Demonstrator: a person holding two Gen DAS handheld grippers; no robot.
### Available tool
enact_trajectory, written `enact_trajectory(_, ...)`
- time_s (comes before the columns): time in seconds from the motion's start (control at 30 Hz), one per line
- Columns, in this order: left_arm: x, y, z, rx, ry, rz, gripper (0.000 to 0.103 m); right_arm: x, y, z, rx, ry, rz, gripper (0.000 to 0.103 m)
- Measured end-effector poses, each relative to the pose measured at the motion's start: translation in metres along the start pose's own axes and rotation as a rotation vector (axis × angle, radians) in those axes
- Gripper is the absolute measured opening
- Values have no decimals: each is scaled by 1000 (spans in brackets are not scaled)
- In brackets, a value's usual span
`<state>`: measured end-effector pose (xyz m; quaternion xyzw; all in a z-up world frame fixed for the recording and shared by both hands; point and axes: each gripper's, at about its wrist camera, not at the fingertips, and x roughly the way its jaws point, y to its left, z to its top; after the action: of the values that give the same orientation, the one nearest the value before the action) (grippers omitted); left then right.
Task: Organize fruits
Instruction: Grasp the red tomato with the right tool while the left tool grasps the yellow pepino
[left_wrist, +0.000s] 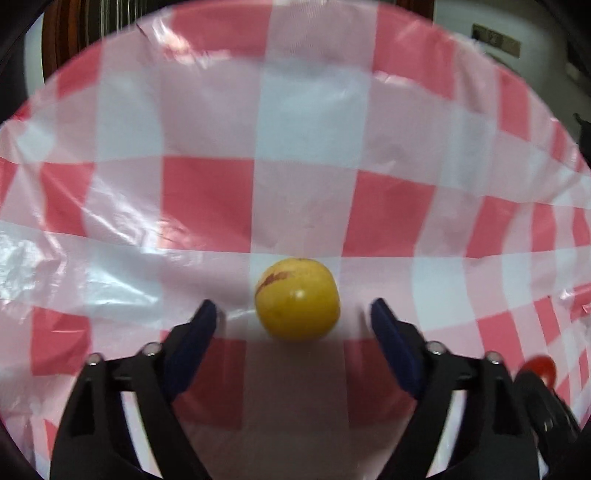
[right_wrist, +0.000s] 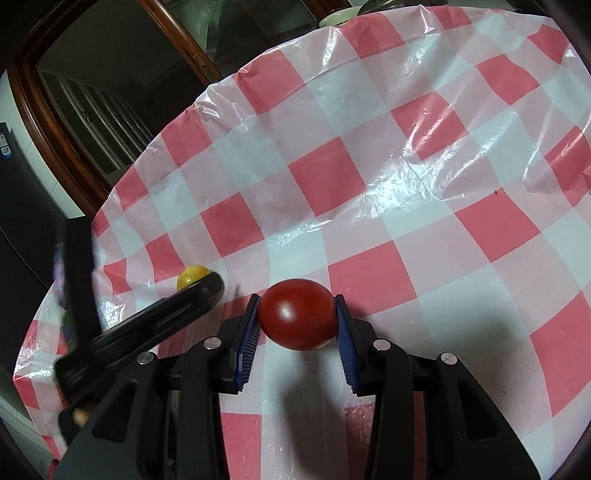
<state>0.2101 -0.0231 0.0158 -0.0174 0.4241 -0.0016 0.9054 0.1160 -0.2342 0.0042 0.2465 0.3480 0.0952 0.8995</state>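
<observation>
The right claw (right_wrist: 297, 318) is clamped on a red fruit (right_wrist: 297, 318), both blue pads touching its sides, just above the checked cloth (right_wrist: 406, 206) on the desk. The left claw (left_wrist: 293, 314) is spread wide, a yellow fruit (left_wrist: 297, 298) lying on the cloth between its tips, touching neither, near the desk's left edge. Most of the cloth lies bare ahead of both claws.

Plum (left_wrist: 297, 298) on tablecloth (left_wrist: 303, 122), left of tomato (right_wrist: 297, 314).
</observation>
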Motion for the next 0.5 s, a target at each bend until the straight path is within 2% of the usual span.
enact_trajectory(0.07, 6, 3, 4, -17, 18, 8, 69, 1, 1, 0, -3, 2, 1, 39)
enact_trajectory(0.13, 8, 5, 3, -23, 23, 22, 58, 0, 0, 0, 0, -1, 2, 39)
enact_trajectory(0.17, 6, 6, 2, -16, 15, 5, 45, 0, 0, -1, -1, -1, 3, 39)
enact_trajectory(0.27, -5, 13, -7, -28, -11, -19, 45, -1, -1, -1, 2, -6, 7, 39)
enact_trajectory(0.37, -39, 27, -29, -49, -68, -42, 45, -1, -1, -1, 3, -7, 8, 39)
enact_trajectory(0.43, -71, 42, -54, -81, -103, -75, 44, 0, 0, 0, 3, -6, 8, 39)
enact_trajectory(0.5, -102, 57, -86, -110, -127, -75, 44, 0, 0, 0, 2, -6, 9, 39)
